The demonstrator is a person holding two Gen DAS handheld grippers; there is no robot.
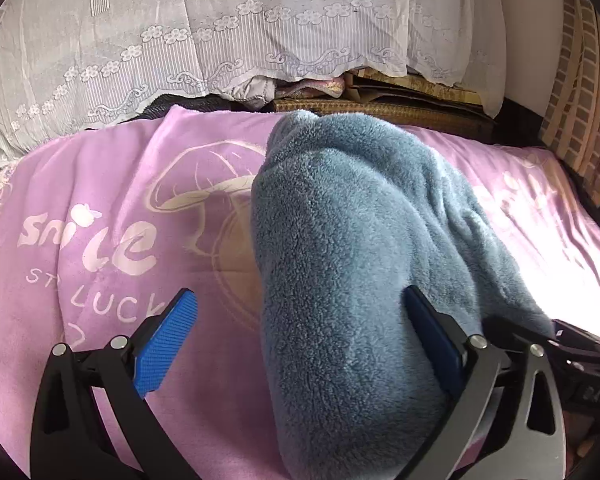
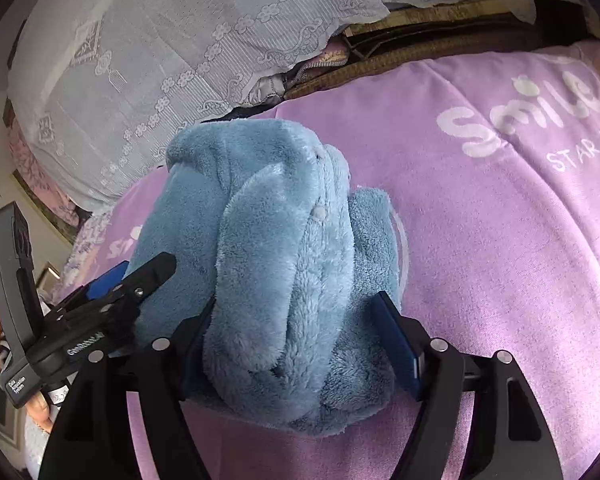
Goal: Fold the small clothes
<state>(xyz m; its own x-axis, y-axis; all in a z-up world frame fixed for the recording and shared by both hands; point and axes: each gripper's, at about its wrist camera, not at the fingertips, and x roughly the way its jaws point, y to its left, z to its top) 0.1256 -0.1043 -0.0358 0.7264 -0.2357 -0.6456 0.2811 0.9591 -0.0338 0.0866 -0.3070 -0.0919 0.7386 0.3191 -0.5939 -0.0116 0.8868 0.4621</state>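
Two spread grippers, left gripper (image 1: 300, 340) and right gripper (image 2: 296, 344), flank a partly folded blue fleece garment (image 2: 276, 264) on the purple blanket (image 2: 500, 240), pinching nothing; tidying remains.

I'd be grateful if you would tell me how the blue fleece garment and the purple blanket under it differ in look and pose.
The blue fleece garment is plain, fluffy and deep-piled; the purple blanket is smoother and printed with white lettering and a mushroom outline. The garment is bunched into a raised, rolled heap, while the blanket lies spread out with shallow creases. The garment is far smaller than the blanket, covering only its middle. Both are soft fabrics.
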